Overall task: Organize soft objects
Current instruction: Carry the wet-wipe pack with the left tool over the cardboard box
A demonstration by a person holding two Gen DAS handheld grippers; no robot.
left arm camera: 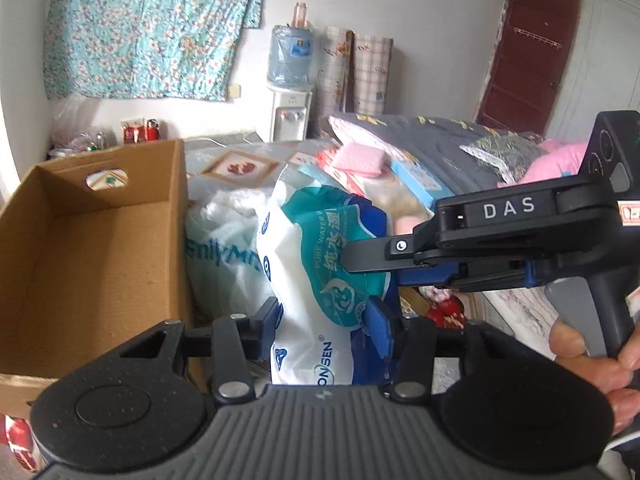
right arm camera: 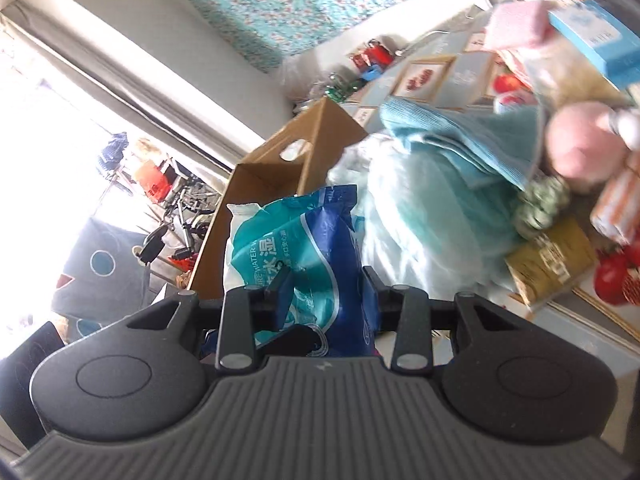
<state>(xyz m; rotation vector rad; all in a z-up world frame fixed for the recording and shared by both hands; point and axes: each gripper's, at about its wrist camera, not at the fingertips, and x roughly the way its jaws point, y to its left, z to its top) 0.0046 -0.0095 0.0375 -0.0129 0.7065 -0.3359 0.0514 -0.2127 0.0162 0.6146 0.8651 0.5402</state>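
Beside cardboard box (left arm camera: 100, 240): wet-wipes pack (left arm camera: 320, 264) was pinched between left gripper (left arm camera: 326, 316) pads; right gripper (right arm camera: 326, 280) clamped same pack sideways.

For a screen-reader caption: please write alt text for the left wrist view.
Both grippers, left and right, clamp a blue-and-white wet wipes pack beside an open cardboard box. Behind lies a bed cluttered with soft items.

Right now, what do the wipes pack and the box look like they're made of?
Wipes pack: thin glossy plastic film, going by its sheen, print and crumpled folds where both grippers pinch it. Box: plain brown corrugated cardboard, matte, with a cut handhole; the fluted edge is too blurred to confirm.
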